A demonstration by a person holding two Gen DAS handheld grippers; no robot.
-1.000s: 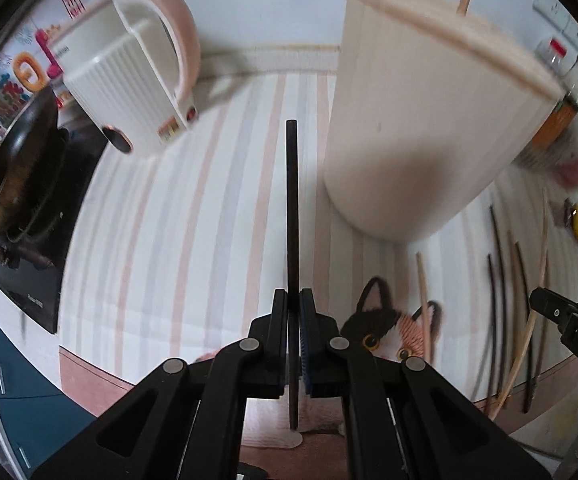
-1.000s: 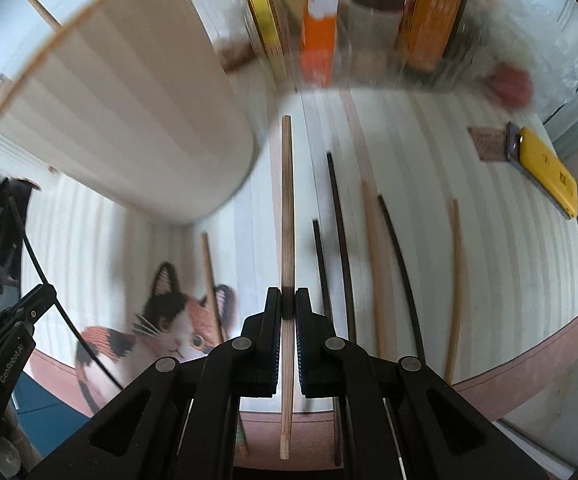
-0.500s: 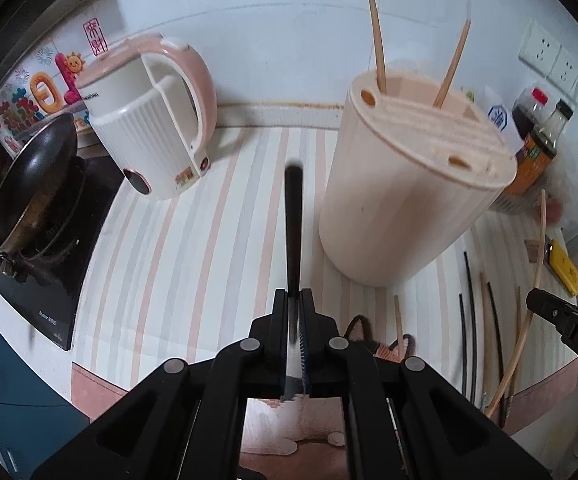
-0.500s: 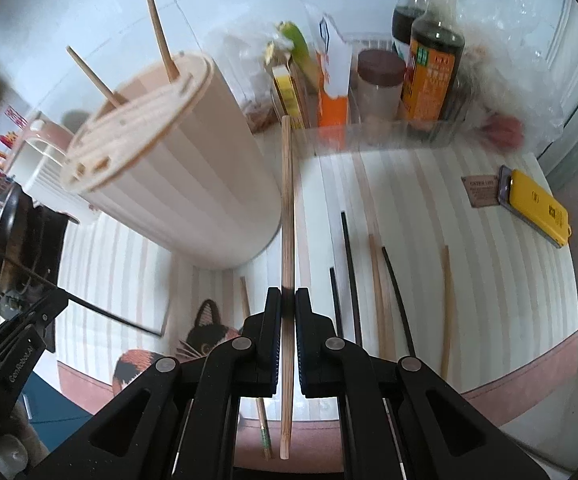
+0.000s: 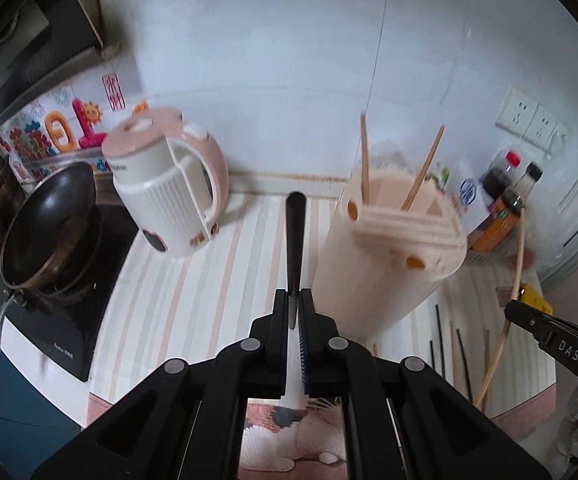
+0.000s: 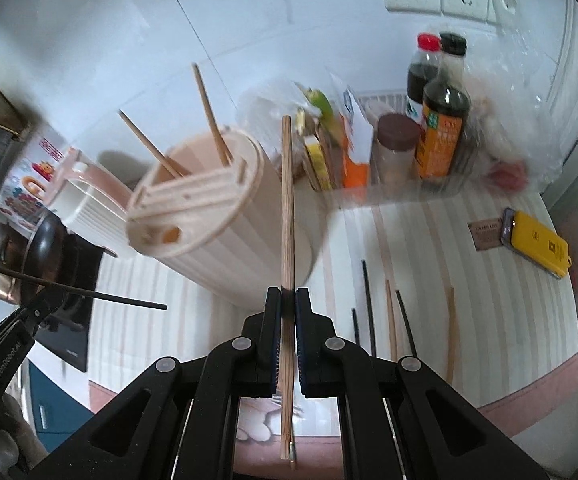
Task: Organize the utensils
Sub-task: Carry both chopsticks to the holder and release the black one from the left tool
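Note:
My left gripper point(image 5: 294, 300) is shut on a black chopstick point(image 5: 295, 236) and holds it in the air, left of the beige utensil holder point(image 5: 385, 264). My right gripper point(image 6: 287, 300) is shut on a wooden chopstick point(image 6: 287, 208), raised in front of the holder point(image 6: 225, 236). Two wooden chopsticks point(image 6: 209, 116) stand in the holder's slotted lid. Several black and wooden chopsticks point(image 6: 389, 320) lie on the striped mat to the right. The left gripper with its black chopstick point(image 6: 73, 290) shows at the left of the right wrist view.
A pink and white kettle point(image 5: 169, 200) stands at the back left, beside a stove with a black pan point(image 5: 49, 220). Sauce bottles point(image 6: 441, 120) and packets stand at the back right. A yellow object point(image 6: 537, 244) lies at the right edge.
Both grippers have risen and tilted up with their chopsticks. The holder's top and the wall behind it have come into view.

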